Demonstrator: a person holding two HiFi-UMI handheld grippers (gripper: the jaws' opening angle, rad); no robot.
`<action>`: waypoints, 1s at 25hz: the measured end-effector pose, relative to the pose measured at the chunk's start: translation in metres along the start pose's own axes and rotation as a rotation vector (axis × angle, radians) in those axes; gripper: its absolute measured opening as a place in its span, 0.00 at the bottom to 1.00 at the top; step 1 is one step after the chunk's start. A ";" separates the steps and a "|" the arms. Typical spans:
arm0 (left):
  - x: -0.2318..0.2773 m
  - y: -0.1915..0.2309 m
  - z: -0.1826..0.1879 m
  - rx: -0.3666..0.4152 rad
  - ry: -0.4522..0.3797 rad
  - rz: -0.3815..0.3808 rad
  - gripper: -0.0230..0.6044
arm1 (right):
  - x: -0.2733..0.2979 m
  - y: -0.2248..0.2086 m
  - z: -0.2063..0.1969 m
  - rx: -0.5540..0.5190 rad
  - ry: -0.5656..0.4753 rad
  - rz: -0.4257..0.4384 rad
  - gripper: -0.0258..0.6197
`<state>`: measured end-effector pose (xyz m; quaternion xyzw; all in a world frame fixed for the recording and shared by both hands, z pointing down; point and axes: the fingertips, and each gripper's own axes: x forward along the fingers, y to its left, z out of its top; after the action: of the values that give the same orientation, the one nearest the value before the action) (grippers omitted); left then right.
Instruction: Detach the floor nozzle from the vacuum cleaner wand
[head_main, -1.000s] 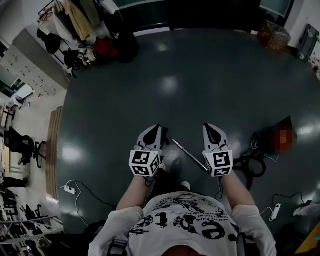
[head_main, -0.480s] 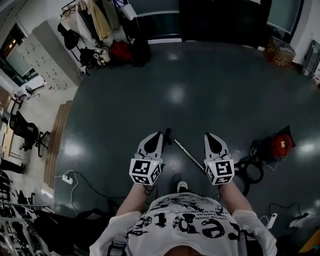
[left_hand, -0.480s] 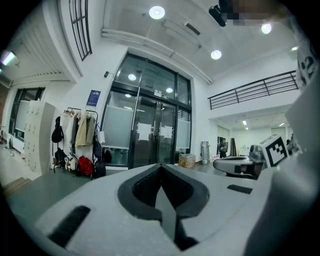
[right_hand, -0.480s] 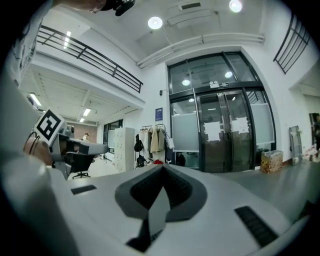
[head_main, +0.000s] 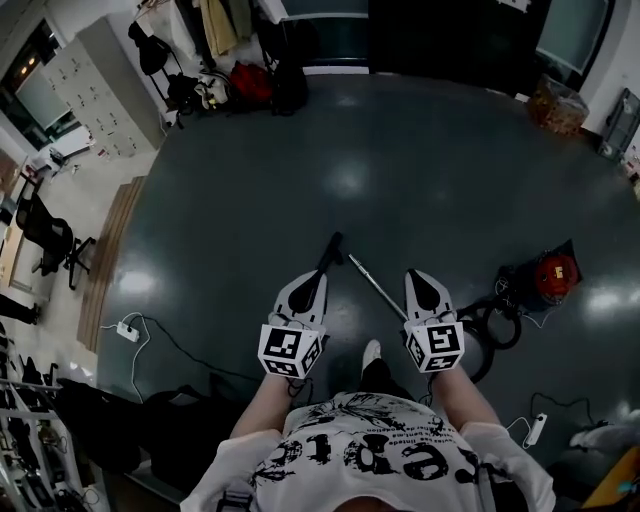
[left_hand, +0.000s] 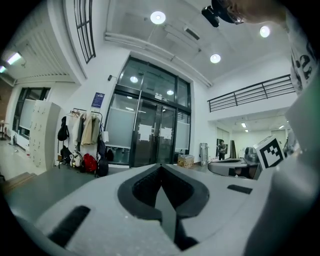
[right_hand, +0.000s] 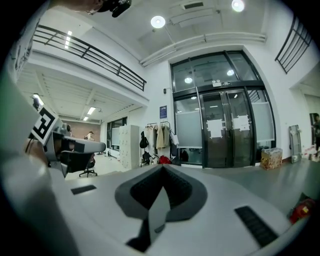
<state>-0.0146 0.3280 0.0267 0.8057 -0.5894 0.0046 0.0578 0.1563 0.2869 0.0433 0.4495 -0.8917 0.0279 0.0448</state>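
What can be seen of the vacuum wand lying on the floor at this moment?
The wand is a thin, straight tube, pale and metallic-looking, lying flat on the dark glossy floor just ahead of the person. In the head view it runs diagonally. Its far end lies close beside a dark elongated piece, probably the floor nozzle, though whether they are joined cannot be told. Its near end disappears behind the right gripper. Nothing grips it.

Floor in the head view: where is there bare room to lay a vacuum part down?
The widest bare floor lies between the wand and the dark doors. Another patch sits left of the wand, toward the power strip. Crowded: the red vacuum and hose at right, the coat rack corner.
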 end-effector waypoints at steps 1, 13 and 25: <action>-0.012 0.002 -0.001 -0.012 -0.002 0.011 0.04 | -0.005 0.011 -0.001 0.002 0.002 0.008 0.04; -0.077 -0.002 0.024 -0.078 -0.086 0.010 0.04 | -0.047 0.076 0.027 -0.088 -0.047 0.027 0.04; -0.115 -0.010 -0.002 -0.069 -0.025 0.015 0.04 | -0.070 0.094 0.005 -0.110 -0.001 -0.019 0.04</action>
<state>-0.0399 0.4400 0.0195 0.7989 -0.5958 -0.0256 0.0782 0.1214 0.3982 0.0301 0.4550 -0.8875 -0.0216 0.0693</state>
